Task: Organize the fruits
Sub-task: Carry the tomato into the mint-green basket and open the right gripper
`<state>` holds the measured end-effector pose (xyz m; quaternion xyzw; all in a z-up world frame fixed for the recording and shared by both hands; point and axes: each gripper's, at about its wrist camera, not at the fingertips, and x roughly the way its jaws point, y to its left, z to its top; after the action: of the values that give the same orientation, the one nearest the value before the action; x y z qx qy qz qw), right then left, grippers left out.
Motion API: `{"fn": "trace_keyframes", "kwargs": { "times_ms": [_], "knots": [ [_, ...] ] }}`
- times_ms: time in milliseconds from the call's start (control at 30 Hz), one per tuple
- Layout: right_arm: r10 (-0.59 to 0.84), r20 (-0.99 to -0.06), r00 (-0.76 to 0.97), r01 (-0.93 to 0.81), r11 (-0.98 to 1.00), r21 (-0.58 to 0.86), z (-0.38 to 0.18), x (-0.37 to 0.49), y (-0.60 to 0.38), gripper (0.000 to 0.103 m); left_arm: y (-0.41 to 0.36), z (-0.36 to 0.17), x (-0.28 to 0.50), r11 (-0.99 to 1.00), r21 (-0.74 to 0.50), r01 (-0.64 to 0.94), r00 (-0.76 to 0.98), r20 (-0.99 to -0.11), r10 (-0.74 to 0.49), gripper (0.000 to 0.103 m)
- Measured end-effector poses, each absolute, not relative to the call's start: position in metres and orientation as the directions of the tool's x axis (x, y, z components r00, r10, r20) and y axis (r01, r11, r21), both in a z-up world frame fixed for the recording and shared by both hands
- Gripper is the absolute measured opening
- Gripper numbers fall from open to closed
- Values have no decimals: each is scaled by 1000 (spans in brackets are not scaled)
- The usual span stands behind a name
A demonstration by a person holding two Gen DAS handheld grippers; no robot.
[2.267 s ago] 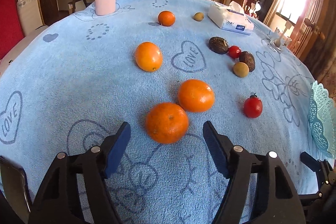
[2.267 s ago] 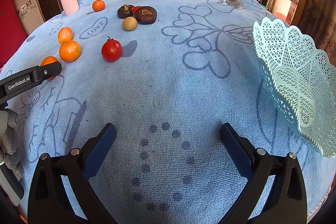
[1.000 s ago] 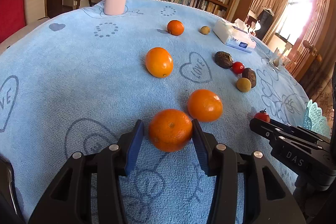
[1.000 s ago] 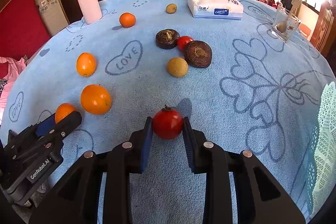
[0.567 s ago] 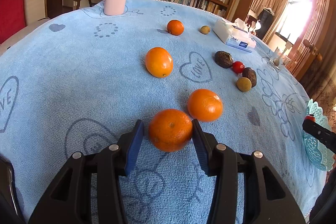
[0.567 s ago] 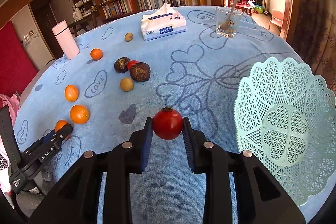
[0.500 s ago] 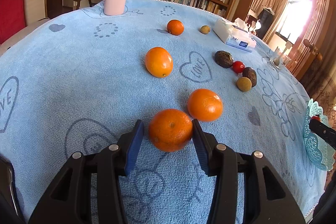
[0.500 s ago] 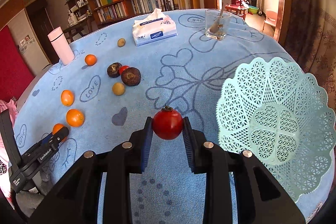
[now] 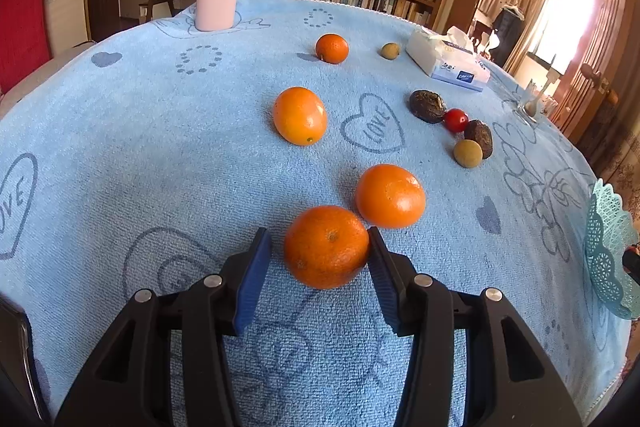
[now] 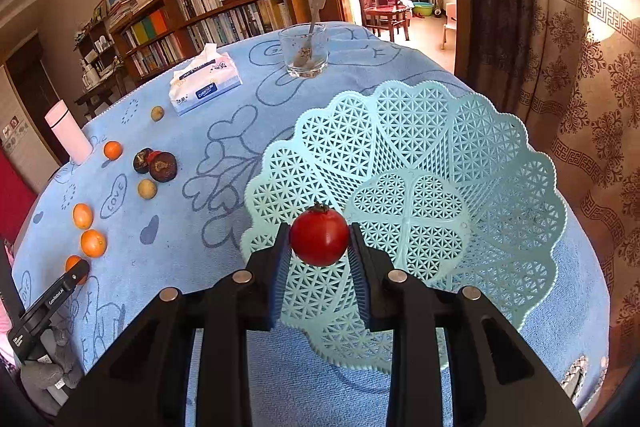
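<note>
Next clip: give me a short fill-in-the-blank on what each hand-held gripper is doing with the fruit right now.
1. The right hand-held gripper grips a red ____ between its fingers.
2. That fruit is held above the pale green ____.
3. The left hand-held gripper brackets an ____ that rests on the blue tablecloth.
4. On the cloth, a white tissue pack lies near a ____ holding a spoon.

Missing words: tomato; basket; orange; glass

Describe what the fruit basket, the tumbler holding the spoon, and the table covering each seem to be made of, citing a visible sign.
Basket: probably moulded plastic, matte mint, with a regular openwork lattice and scalloped rim.
Tumbler: clear glass, or possibly clear plastic; the spoon shows through it.
Table covering: looks like terry towelling, with a fuzzy looped pile and printed hearts.
</note>
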<state>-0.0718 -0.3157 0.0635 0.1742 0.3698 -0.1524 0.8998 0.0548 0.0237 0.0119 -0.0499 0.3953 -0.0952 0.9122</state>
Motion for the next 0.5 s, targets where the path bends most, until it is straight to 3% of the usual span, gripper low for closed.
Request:
{"fn": "trace_keyframes", "kwargs": {
  "times_ms": [33,100,500],
  "knots": [
    [-147,-718,680,411,887,208,63,-75,-320,33,23,12,55,978,-162,135,669,-713,-210,49],
    [-155,-709,688,429,875,226,63,-84,-327,52,23,12,55,978,-158,135,669,-714,-207,49],
    [-225,-672,706,470,858,206,64,-120,-343,55,24,20,50,983,-147,111,700,-690,-183,49]
  ]
}}
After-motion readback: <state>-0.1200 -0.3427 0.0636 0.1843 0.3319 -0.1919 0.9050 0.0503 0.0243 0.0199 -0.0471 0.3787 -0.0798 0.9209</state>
